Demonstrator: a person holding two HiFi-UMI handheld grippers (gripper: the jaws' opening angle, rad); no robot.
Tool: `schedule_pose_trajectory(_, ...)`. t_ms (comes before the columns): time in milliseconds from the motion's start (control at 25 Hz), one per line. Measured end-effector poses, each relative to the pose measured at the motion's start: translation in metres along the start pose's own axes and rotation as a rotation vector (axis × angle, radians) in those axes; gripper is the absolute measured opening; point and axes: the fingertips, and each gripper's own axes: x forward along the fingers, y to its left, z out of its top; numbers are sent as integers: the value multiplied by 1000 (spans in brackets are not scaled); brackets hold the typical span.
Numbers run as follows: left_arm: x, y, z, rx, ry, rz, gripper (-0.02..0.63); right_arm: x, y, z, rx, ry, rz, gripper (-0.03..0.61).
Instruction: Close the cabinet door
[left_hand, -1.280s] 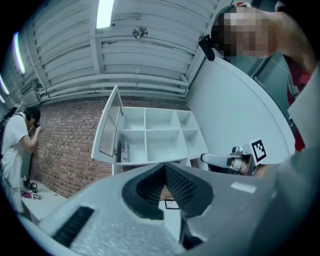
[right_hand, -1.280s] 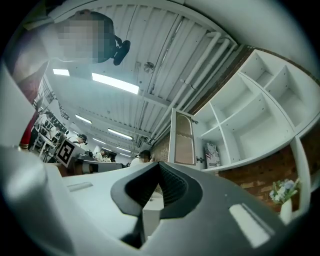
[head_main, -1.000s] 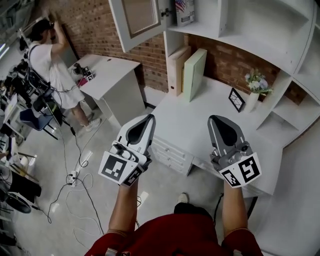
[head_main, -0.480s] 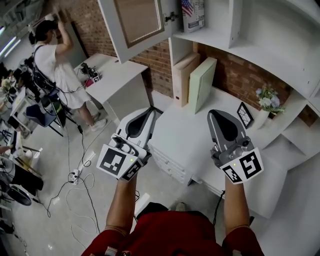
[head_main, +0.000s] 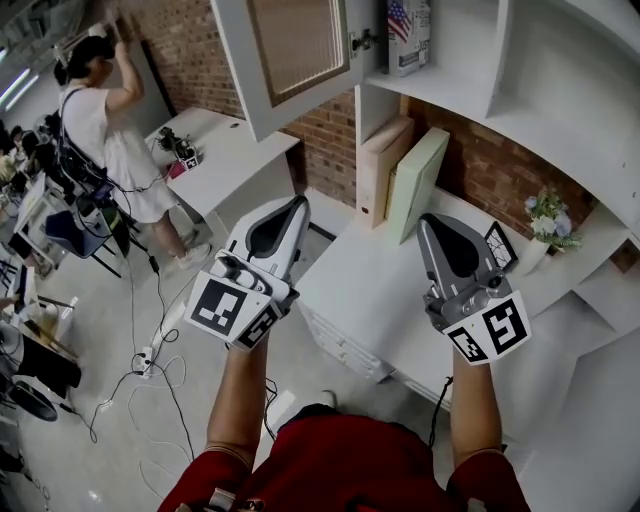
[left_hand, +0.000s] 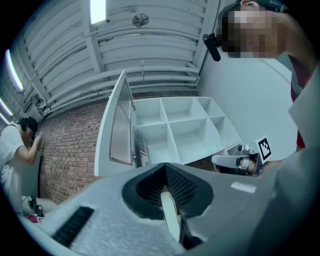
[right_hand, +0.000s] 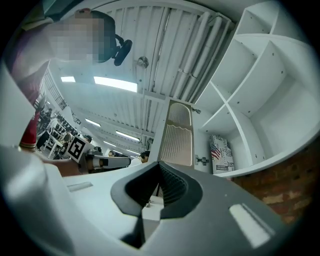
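Observation:
The white cabinet door (head_main: 295, 55), with a ribbed glass panel, stands swung open at the top of the head view, left of the white shelf unit (head_main: 470, 70). My left gripper (head_main: 298, 204) is shut and holds nothing; it points up at the door from well below it. My right gripper (head_main: 431, 222) also looks shut and empty, level with the left, over the desk. The left gripper view shows the door (left_hand: 116, 130) edge-on beyond the closed jaws. In the right gripper view the door (right_hand: 179, 135) stands beside a flag-printed box (right_hand: 220, 152).
Two upright binders (head_main: 385, 165) (head_main: 425, 180) stand on the white desk (head_main: 360, 285) under the shelves, with a small picture frame (head_main: 500, 245) and a flower vase (head_main: 548, 225) to the right. A person (head_main: 105, 120) stands at far left by another desk (head_main: 225, 150). Cables (head_main: 150, 360) lie on the floor.
Both grippers have moved forward and a little up towards the shelf unit. The open door and the shelves now sit larger and lower in the head view.

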Motion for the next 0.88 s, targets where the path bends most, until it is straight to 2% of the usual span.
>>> schedule_pose_trajectory(560,10,90,12,29,-36,-22,5,61,7,-21,-59,31,-39,14)
schedule_pose_trajectory(880,11,136,12,-8,-54,-27,62,81,14,-31,-85,54,-78,14)
